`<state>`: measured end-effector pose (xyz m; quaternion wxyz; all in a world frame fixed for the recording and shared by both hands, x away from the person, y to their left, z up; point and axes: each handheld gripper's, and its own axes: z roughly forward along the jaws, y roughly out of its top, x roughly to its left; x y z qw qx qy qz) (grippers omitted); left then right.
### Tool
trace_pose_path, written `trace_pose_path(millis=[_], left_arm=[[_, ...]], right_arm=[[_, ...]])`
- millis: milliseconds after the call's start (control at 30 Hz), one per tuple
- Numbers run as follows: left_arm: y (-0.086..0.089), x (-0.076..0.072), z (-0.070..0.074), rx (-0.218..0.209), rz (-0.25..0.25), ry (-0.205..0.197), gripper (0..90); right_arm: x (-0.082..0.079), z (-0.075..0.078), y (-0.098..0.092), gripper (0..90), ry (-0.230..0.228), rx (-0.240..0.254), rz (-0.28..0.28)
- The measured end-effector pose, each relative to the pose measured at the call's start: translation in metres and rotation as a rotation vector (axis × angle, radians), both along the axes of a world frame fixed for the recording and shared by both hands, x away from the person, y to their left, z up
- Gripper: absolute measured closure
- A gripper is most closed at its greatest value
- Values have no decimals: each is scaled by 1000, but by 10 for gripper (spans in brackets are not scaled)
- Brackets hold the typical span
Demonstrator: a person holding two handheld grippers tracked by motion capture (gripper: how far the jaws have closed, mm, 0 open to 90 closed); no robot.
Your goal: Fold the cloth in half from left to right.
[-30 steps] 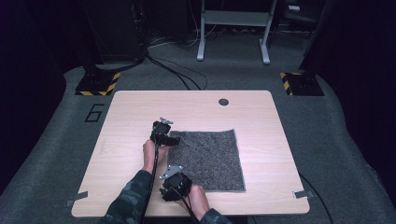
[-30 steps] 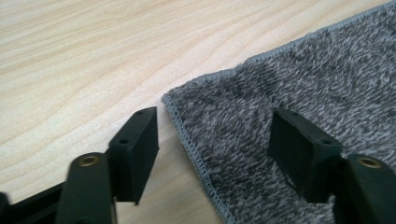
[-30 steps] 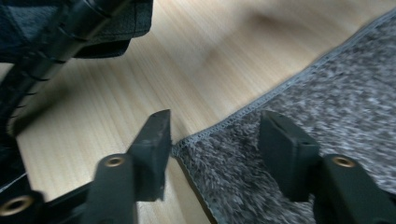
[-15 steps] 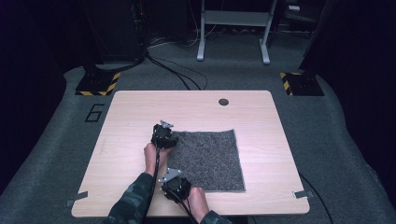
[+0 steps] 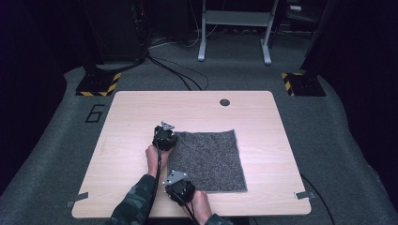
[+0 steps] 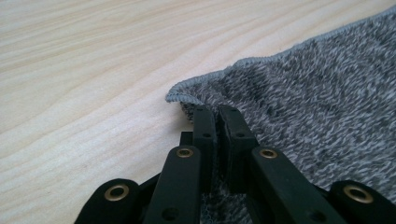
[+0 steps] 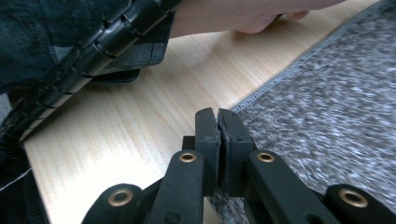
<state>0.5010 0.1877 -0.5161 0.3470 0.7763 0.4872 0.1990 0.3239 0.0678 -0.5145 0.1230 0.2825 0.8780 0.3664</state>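
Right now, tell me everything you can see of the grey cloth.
The cloth is a roughly square piece of mottled grey, fuzzy, towel-like fabric with a stitched lighter hem. It lies flat on the table, right of centre, toward the near edge. The left gripper has just closed on its far left corner, which curls up slightly off the wood. The right gripper has just closed on its near left corner. Nothing else touches it.
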Motion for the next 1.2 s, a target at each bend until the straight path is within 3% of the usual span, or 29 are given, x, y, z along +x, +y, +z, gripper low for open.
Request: trace_pose_path(millis=[267, 533, 733, 933, 1200], left_arm=[[-3, -2, 11, -13, 29, -38, 858], [-3, 0, 33, 55, 8, -64, 858], [4, 1, 56, 37, 50, -102, 859], [6, 1, 83, 42, 56, -140, 859], [-11, 4, 90, 57, 25, -141, 859]], right_arm=[[-6, 15, -12, 879, -55, 59, -25], [-7, 31, -17, 879, -108, 109, -47], [-7, 47, -11, 880, -150, 162, -67], [-8, 67, -9, 880, -201, 215, -93], [-9, 70, -23, 880, -223, 227, -127]])
